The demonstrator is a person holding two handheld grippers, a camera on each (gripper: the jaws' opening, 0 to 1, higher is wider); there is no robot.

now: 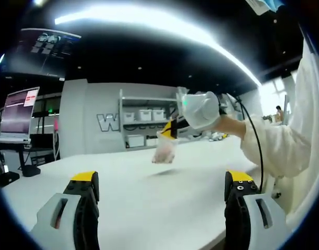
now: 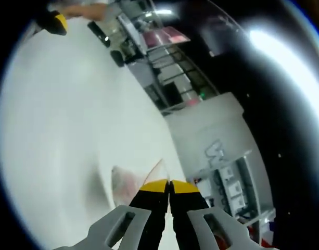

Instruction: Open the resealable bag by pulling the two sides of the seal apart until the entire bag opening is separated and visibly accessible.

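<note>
Behind bag (image 1: pixel 165 150) (lifted): shelves (image 1: pixel 143 122)

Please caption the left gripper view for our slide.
Right hand-held gripper lifts the resealable bag above the white table.

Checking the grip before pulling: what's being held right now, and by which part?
The right tool pinches the bag by its top edge; the left tool holds nothing.

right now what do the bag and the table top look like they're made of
Resealable bag: thin clear plastic film, probably; the table shows through it, with something pinkish inside, as it hangs from the right gripper. Table: smooth matte white, likely laminate; I cannot tell for sure.
</note>
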